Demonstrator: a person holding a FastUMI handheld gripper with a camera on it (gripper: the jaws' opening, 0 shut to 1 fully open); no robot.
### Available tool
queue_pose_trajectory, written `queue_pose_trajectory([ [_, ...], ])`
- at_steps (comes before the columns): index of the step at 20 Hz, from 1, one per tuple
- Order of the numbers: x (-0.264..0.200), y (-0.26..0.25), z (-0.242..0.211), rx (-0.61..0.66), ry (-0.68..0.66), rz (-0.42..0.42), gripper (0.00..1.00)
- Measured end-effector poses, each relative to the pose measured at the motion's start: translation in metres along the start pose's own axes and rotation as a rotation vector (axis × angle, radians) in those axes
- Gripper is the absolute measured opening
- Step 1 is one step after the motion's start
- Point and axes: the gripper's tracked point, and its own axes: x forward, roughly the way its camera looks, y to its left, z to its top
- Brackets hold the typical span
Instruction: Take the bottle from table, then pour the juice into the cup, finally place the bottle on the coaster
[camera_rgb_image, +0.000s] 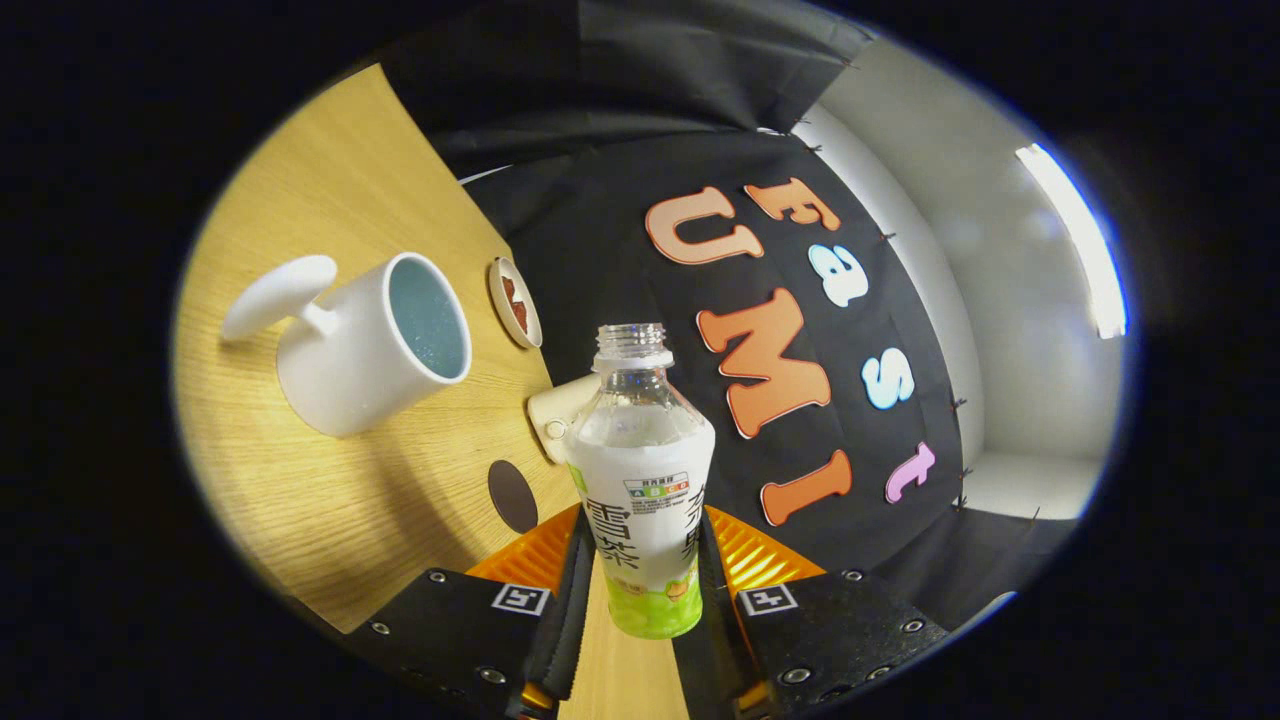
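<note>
gripper (645, 590): 2 fingers clamped on the bottle (642, 480), cap off, held tilted between them | cup (372, 342) well beyond on the table (330, 500) | step: pouring (judged); bring the neck over the cup's rim before tipping further | nearby: round coaster (515, 301) just past the cup, dark disc (512, 496), pale fitting (558, 416); nothing blocks the way

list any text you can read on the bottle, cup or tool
bottle label: large characters, cut off at the sides by the tool's fingers, not readable whole; small print too small to read
cup: no text
tool, shut on the bottle: two square tags with coded patterns, no words or numbers
</note>
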Motion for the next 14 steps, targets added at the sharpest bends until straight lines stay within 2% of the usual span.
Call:
queue_pose_trajectory([
  [4, -0.002, 0.006, 0.008, -0.064, -0.022, 0.020, 0.54],
  [14, -0.003, 0.007, 0.020, -0.282, -0.102, -0.023, 0.54],
])
